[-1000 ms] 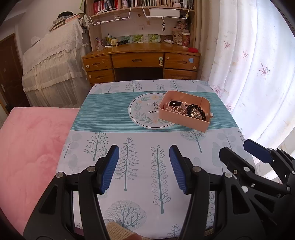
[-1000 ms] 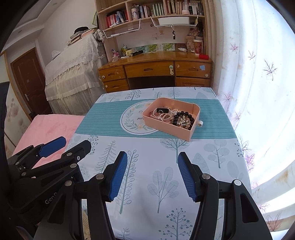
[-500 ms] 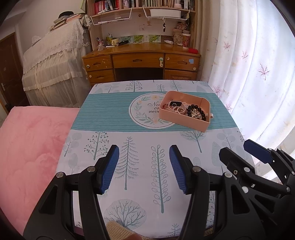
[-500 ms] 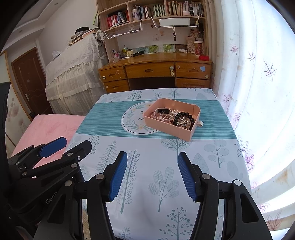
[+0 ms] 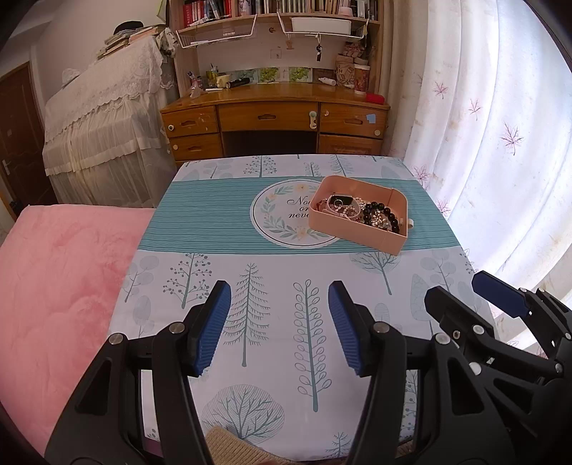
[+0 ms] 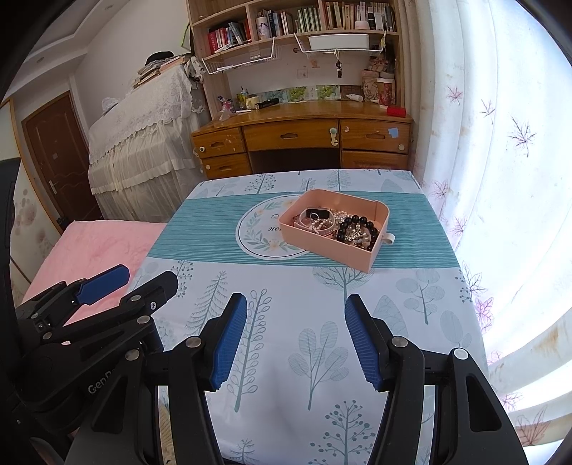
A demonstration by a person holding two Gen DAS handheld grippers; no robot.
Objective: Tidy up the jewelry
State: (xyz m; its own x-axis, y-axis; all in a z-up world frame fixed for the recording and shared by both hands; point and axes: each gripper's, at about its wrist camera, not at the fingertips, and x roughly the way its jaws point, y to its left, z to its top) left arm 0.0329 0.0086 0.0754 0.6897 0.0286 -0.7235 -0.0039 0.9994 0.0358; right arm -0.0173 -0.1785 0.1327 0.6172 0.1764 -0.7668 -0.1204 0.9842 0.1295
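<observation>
Nothing moved; left gripper (image 5: 279, 322), right gripper (image 6: 296, 336) wide open, empty.

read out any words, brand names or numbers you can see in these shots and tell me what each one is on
"No... / or... / neve...": script in the round emblem of the tablecloth, cut off by the pink tray.
"GenR...", partly hidden: white print on the left gripper body, right wrist view.
Book spines on the shelf: too small to read.
Right gripper: no readable text.

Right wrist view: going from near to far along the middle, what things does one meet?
Open right tongs → tree-print white tablecloth → pink rectangular plastic tray of jewelry → brown wooden desk → wooden bookshelf.
</observation>
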